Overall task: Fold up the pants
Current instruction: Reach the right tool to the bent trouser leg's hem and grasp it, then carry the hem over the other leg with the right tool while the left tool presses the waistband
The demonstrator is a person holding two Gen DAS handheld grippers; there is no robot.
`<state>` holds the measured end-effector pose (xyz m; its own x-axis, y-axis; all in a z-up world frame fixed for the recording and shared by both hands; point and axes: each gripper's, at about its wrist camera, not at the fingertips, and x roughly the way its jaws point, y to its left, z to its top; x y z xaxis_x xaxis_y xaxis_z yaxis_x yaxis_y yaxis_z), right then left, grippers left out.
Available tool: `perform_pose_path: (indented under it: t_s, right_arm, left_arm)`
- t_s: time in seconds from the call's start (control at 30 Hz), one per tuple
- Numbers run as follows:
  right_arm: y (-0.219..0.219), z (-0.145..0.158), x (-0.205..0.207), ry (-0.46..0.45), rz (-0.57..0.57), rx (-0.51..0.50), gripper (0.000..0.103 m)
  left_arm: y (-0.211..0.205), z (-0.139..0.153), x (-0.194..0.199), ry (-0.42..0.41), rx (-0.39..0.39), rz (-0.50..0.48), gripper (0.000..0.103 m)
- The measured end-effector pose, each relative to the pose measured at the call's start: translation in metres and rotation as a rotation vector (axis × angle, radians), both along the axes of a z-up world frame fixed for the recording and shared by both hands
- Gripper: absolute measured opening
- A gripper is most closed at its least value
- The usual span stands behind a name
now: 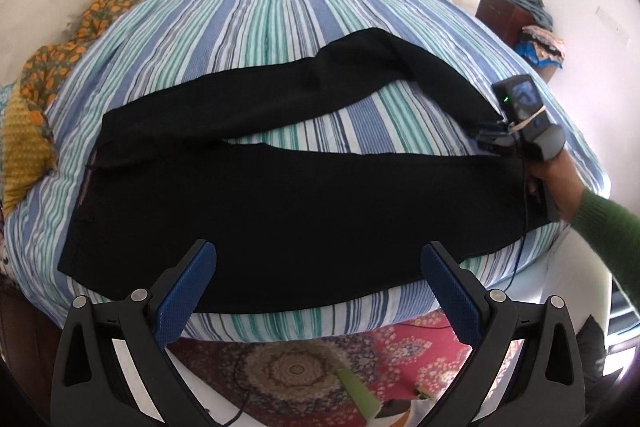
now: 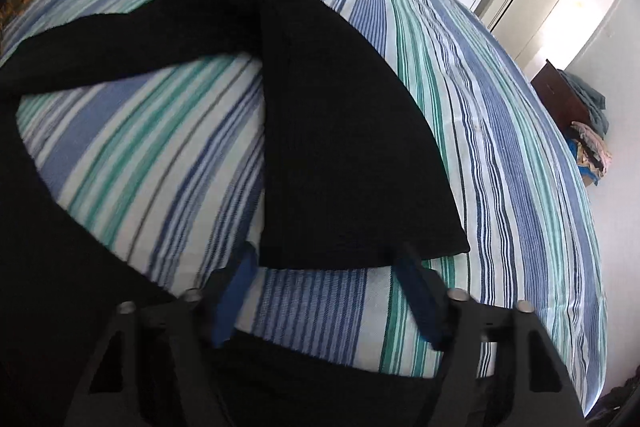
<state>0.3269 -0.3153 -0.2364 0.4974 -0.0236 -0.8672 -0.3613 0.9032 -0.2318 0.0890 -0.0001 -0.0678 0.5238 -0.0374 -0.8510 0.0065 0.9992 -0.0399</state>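
Right gripper (image 2: 324, 259) angled down, jaws apart at pants (image 2: 340, 147) hem; left gripper (image 1: 318, 267) released above pants.

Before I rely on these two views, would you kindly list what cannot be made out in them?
- Right wrist view: whether the right gripper already pinches the far leg's hem; motion blur smears its jaws.
- Left wrist view: the right gripper's jaws, small and dark against the pants.
- Left wrist view: the near edge of the waistband, black on black.
- Both views: the person beyond a hand and green sleeve, cut off by the frame.
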Motion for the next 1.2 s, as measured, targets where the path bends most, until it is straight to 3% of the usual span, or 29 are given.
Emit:
perform_pose_path:
  t_s: [0.07,0.17,0.27,0.33,0.37,0.4,0.5,0.53,0.67,0.7,0.87,0.9,0.97,1.03,1.07,1.1,1.17,1.2]
  right_arm:
    - [-0.016,0.019,0.013,-0.012,0.008,0.063,0.011]
    - [-0.059,0.091,0.05,-0.125,-0.048,0.105,0.012]
    - [-0.123,0.153,0.115,-0.235,-0.187,0.093,0.014]
    - [-0.158,0.169,0.162,-0.233,-0.259,0.073,0.03]
    - [-0.176,0.168,0.181,-0.219,-0.309,0.06,0.064]
    - [-0.191,0.167,0.192,-0.208,-0.351,0.08,0.086]
    - [-0.235,0.148,0.193,-0.18,-0.482,0.228,0.085]
    - [-0.247,0.134,0.188,-0.145,-0.525,0.307,0.083]
    - [-0.265,0.045,0.169,0.089,-0.623,0.693,0.054]
    - [-0.263,0.028,0.167,0.119,-0.632,0.76,0.053]
    - [-0.242,-0.015,0.176,0.131,-0.691,0.947,0.054]
    - [-0.238,-0.017,0.181,0.121,-0.711,0.966,0.046]
    - [-0.227,-0.002,0.191,0.097,-0.693,0.913,0.01]
    - [-0.211,0.031,0.194,0.015,-0.572,0.79,0.009]
    - [-0.207,0.041,0.188,-0.014,-0.533,0.677,0.009]
    - [-0.205,0.04,0.183,-0.02,-0.527,0.589,0.009]
    - [-0.21,0.021,0.175,0.047,-0.556,0.513,0.013]
    - [-0.211,0.012,0.171,0.078,-0.57,0.493,0.026]
  left_arm:
    - [0.001,-0.004,0.004,0.011,0.002,0.003,0.102]
    - [-0.001,-0.008,0.012,0.027,-0.008,-0.006,0.102]
    - [-0.009,-0.012,0.024,0.034,-0.02,-0.031,0.102]
    - [-0.017,-0.012,0.031,0.032,-0.018,-0.052,0.102]
    - [-0.02,-0.011,0.034,0.028,-0.018,-0.06,0.102]
    - [-0.022,-0.01,0.036,0.024,-0.019,-0.067,0.102]
    - [-0.027,-0.014,0.041,0.027,-0.017,-0.08,0.102]
    - [-0.027,-0.018,0.042,0.042,-0.02,-0.081,0.102]
    - [-0.028,-0.03,0.049,0.099,-0.034,-0.077,0.102]
    - [-0.029,-0.031,0.049,0.102,-0.032,-0.075,0.102]
    - [-0.031,-0.041,0.052,0.125,-0.021,-0.059,0.102]
    - [-0.03,-0.043,0.053,0.135,-0.02,-0.054,0.102]
    - [-0.023,-0.046,0.054,0.137,-0.019,-0.034,0.102]
    - [-0.01,-0.05,0.06,0.127,-0.013,-0.001,0.102]
    - [-0.003,-0.053,0.065,0.125,-0.011,0.017,0.102]
    - [0.007,-0.057,0.072,0.12,-0.012,0.037,0.102]
    - [0.03,-0.065,0.091,0.102,0.003,0.078,0.102]
    - [0.045,-0.07,0.106,0.091,0.017,0.106,0.102]
